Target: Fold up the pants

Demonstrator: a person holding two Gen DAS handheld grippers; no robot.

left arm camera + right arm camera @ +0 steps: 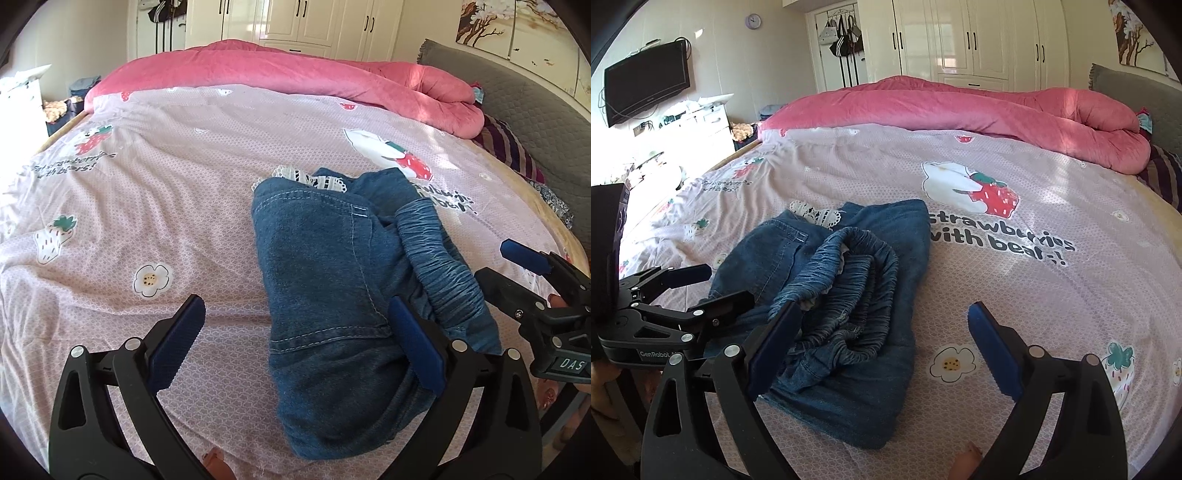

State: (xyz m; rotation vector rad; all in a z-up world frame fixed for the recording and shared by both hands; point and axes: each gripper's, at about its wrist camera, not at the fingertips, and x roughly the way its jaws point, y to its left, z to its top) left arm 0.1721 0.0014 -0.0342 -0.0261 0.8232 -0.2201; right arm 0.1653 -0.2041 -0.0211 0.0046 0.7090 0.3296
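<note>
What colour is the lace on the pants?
White lace, clearest in the right wrist view.

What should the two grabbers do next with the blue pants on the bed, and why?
Probably tidy the bundle: both the left gripper and right gripper hang open with nothing held, and the pants lie folded but lumpy. The gathered waistband bulges on top. I would press or tuck it flat before drawing back.
</note>
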